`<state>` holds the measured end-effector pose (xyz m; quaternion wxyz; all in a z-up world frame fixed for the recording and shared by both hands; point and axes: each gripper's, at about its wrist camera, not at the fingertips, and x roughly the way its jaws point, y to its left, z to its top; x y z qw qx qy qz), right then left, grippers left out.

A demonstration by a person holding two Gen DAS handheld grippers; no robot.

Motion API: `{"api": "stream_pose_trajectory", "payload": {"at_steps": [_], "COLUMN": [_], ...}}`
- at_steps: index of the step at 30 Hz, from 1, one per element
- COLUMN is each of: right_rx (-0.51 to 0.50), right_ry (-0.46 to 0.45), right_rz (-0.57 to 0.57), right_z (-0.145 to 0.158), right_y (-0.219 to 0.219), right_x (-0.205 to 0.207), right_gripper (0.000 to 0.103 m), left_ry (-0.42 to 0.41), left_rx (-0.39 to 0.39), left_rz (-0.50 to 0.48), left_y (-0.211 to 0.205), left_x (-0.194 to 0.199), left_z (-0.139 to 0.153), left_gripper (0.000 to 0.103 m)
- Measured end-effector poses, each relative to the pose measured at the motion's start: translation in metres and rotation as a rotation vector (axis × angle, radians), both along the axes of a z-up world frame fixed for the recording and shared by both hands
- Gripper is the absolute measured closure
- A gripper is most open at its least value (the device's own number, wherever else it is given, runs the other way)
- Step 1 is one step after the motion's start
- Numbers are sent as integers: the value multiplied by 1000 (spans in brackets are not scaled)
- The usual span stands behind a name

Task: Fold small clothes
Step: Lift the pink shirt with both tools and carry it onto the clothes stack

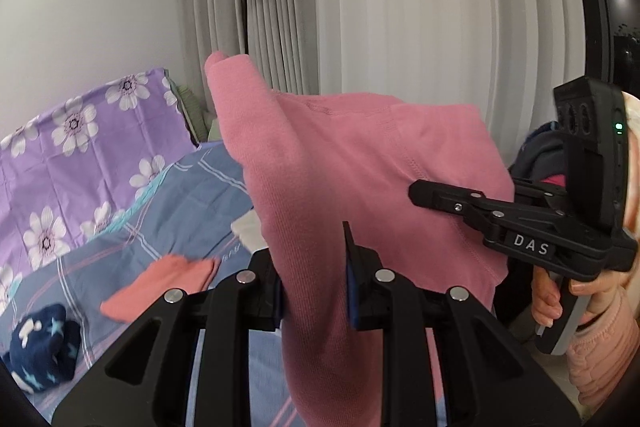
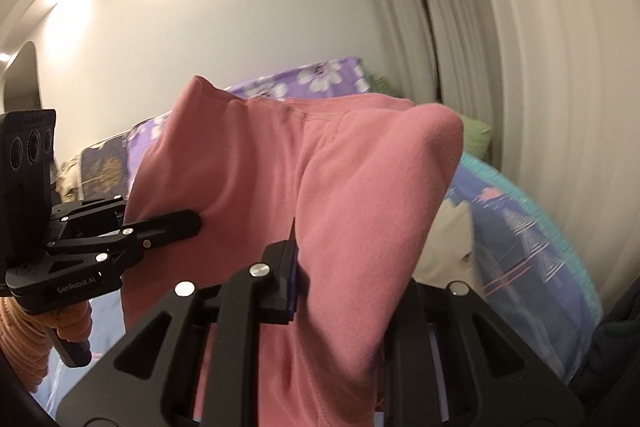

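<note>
Left wrist view: the left claw (image 1: 316, 283) is clamped on a bunched edge of the pink garment (image 1: 340, 163), which hangs in the air above the bed (image 1: 192, 187), probably so it can spread out for folding. The right claw (image 1: 424, 193) pinches the far edge. A folded orange piece (image 1: 160, 285) lies on the bed below

Right wrist view: the right claw (image 2: 344, 267) is closed on the garment (image 2: 320, 167); the left claw (image 2: 188, 223) grips the opposite side, keeping the cloth stretched between them

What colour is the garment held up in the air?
Pink, plain; clearest in the left wrist view.
</note>
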<state>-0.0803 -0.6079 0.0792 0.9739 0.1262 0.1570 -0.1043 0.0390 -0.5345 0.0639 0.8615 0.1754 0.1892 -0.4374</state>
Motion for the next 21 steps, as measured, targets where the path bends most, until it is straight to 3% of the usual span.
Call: {"api": "stream_pose_trajectory", "payload": {"at_steps": [3, 7, 12, 17, 18, 19, 20, 21], "right_rx": [-71, -63, -118, -40, -30, -25, -23, -30], "right_ry": [18, 34, 86, 113, 127, 168, 226, 289], "right_rz": [-100, -175, -257, -261, -254, -267, -305, -363], "right_z": [9, 15, 16, 4, -1, -11, -24, -36], "right_y": [-17, -41, -62, -87, -90, -94, -100, -105], "right_x": [20, 47, 82, 121, 133, 149, 163, 174], "right_gripper": [85, 86, 86, 86, 86, 82, 66, 54], "left_ry": [-5, -11, 63, 43, 24, 2, -31, -79], "left_rx": [-11, -5, 24, 59, 79, 101, 137, 203], "left_rz": [-1, 26, 84, 146, 178, 205, 243, 320], "left_y": [-25, -59, -93, -117, -121, -124, -126, -126], "left_x": [12, 33, 68, 99, 108, 116, 123, 131], "left_z": [4, 4, -2, -12, -19, -25, -34, -49], "left_gripper": [80, 80, 80, 79, 74, 60, 48, 29]}}
